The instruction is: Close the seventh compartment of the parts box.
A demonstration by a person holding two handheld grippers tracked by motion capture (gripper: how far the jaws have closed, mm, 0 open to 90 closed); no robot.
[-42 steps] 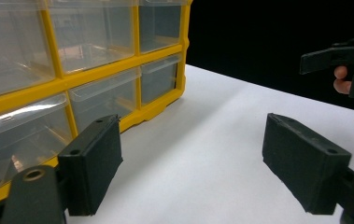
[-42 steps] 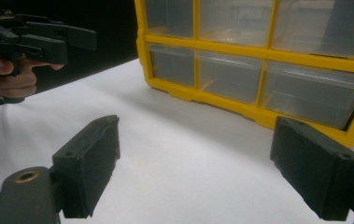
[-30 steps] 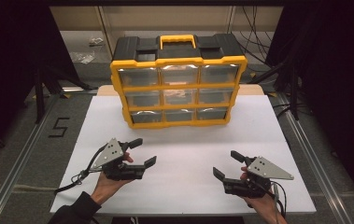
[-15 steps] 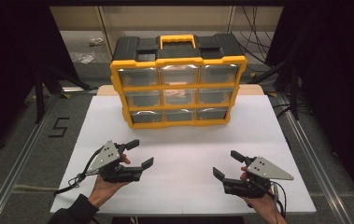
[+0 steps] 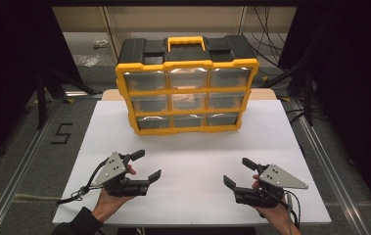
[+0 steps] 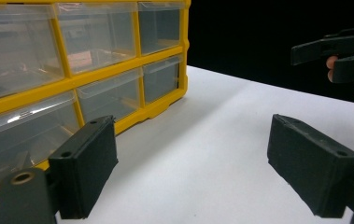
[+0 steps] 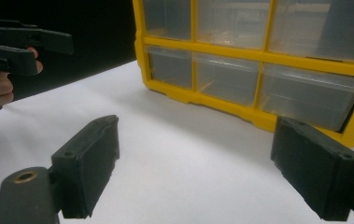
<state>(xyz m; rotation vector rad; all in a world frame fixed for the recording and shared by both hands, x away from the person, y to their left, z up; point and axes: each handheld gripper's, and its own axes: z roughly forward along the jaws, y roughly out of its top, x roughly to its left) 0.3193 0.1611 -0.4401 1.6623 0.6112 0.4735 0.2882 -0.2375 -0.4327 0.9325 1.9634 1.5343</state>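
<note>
White tabletop (image 5: 193,147) holds a far yellow drawer cabinet (image 5: 187,93); your left gripper (image 5: 144,166) and right gripper (image 5: 234,172) hover near, jaws wide, empty, seemingly before reaching for a drawer.

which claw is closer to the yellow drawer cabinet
Left, slightly. The left claw sits below the cabinet's left corner; the right claw sits lower, off its right corner.
</note>
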